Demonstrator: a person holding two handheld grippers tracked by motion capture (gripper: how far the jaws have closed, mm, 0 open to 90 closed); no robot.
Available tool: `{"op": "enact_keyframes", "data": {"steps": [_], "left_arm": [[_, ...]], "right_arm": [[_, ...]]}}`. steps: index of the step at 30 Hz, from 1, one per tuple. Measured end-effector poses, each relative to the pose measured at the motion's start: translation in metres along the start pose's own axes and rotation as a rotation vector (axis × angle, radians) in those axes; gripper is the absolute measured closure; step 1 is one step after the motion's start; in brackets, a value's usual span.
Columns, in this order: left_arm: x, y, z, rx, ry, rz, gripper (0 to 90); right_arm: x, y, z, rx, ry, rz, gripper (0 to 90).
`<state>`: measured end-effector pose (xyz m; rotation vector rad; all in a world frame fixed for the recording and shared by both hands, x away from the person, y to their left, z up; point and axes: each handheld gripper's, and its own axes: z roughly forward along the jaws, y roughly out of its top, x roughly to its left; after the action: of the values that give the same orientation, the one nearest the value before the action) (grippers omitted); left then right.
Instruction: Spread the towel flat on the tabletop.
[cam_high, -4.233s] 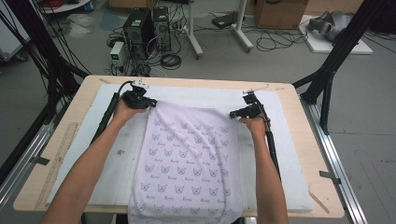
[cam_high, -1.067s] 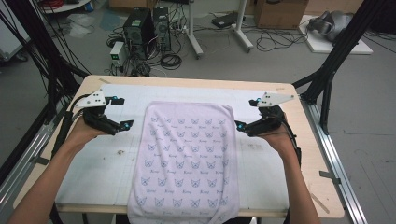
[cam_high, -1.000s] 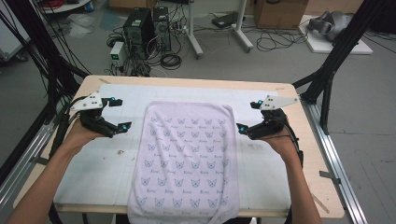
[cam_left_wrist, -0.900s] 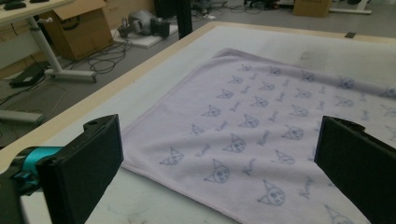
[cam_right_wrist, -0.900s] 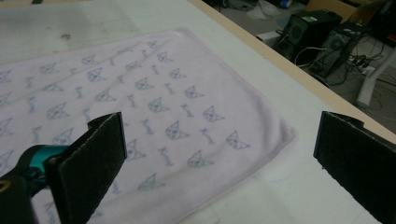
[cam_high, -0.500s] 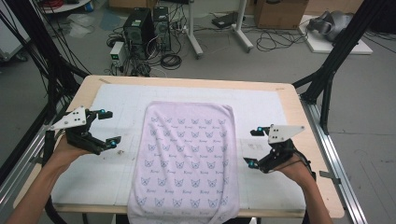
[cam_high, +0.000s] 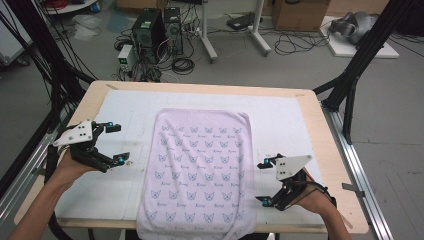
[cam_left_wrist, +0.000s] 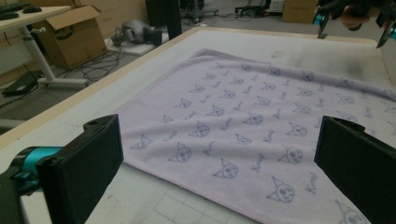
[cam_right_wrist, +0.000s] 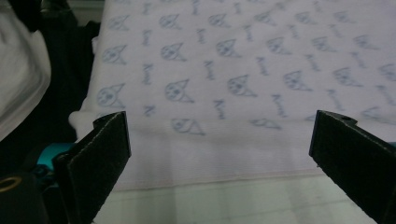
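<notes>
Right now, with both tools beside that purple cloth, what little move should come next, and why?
Probably ease both grippers inward to pinch the towel's long side edges. The left gripper and right gripper are open, level with its sides, holding nothing; the towel lies flat and unfolded.

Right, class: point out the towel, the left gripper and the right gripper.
towel (cam_high: 200, 170), high view, middle of the printed cloth.
left gripper (cam_high: 116, 143), high view, midway between its open fingertips.
right gripper (cam_high: 262, 182), high view, midway between its open fingertips.
</notes>
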<state>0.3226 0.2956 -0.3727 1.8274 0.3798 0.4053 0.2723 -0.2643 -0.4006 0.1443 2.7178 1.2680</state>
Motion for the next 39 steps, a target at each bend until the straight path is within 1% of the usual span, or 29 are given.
{"op": "enact_keyframes", "data": {"steps": [2,4,5,6,8,11,13,16,17,19,22,24,26,27,28,30,31,32,33,35,37,39], "left_arm": [[0.0,0.0,-0.001,-0.002,-0.001,-0.007,1.7],[-0.001,0.001,-0.001,-0.005,-0.003,-0.003,1.7],[-0.001,0.001,-0.001,-0.004,-0.004,-0.002,1.7],[-0.001,0.001,-0.001,-0.003,-0.005,-0.001,1.7],[-0.002,0.001,0.0,0.001,-0.007,0.0,1.7],[-0.002,0.001,0.0,0.004,-0.01,0.001,1.7],[-0.002,0.0,0.001,0.002,-0.012,-0.001,1.7],[-0.002,0.0,0.0,0.003,-0.012,0.001,1.7],[-0.002,0.0,0.0,0.002,-0.011,0.0,1.7],[-0.002,0.0,0.0,0.0,-0.011,-0.001,1.7],[-0.001,0.0,-0.001,-0.001,-0.014,-0.001,1.7],[-0.002,0.0,-0.001,-0.002,-0.016,-0.001,1.7],[-0.002,0.0,-0.001,-0.002,-0.019,0.0,1.7],[-0.002,0.0,0.0,0.0,-0.021,0.003,1.7],[-0.002,0.0,0.0,-0.001,-0.023,0.0,1.7],[-0.002,0.0,0.0,-0.001,-0.024,0.002,1.7],[-0.003,0.0,0.0,-0.001,-0.025,0.004,1.7],[-0.003,0.0,0.0,-0.001,-0.025,0.004,1.7],[-0.003,0.001,0.0,-0.004,-0.027,0.003,1.7],[-0.003,0.001,0.0,-0.005,-0.027,0.004,1.7],[-0.003,0.001,0.0,-0.005,-0.031,0.006,1.7],[-0.003,0.001,0.0,-0.006,-0.033,0.007,1.7]], "right_arm": [[0.006,-0.002,0.008,0.035,0.032,-0.024,5.9],[0.01,-0.004,0.014,0.072,0.054,-0.031,9.1],[0.01,-0.005,0.016,0.091,0.067,-0.041,14.8],[0.011,-0.005,0.018,0.102,0.082,-0.048,15.7],[0.012,-0.006,0.022,0.111,0.102,-0.047,16.1],[0.012,-0.005,0.025,0.14,0.104,-0.062,17.1],[0.011,-0.004,0.028,0.162,0.118,-0.07,19.9],[0.011,-0.001,0.032,0.198,0.136,-0.076,20.8],[0.011,0.0,0.033,0.209,0.144,-0.081,23.4],[0.011,0.002,0.035,0.245,0.154,-0.096,25.0],[0.012,0.005,0.038,0.277,0.189,-0.101,28.6],[0.013,0.007,0.04,0.292,0.196,-0.112,32.2],[0.014,0.009,0.042,0.32,0.205,-0.118,35.1],[0.014,0.01,0.042,0.322,0.205,-0.123,37.2],[0.014,0.011,0.043,0.334,0.219,-0.124,39.5],[0.016,0.013,0.045,0.364,0.22,-0.138,42.0],[0.016,0.014,0.046,0.38,0.223,-0.141,43.7],[0.017,0.015,0.047,0.382,0.219,-0.147,46.6],[0.017,0.017,0.047,0.388,0.225,-0.155,51.7],[0.017,0.018,0.047,0.397,0.23,-0.166,59.2],[0.017,0.021,0.047,0.412,0.238,-0.181,64.6],[0.018,0.022,0.048,0.424,0.242,-0.197,72.7]]}}
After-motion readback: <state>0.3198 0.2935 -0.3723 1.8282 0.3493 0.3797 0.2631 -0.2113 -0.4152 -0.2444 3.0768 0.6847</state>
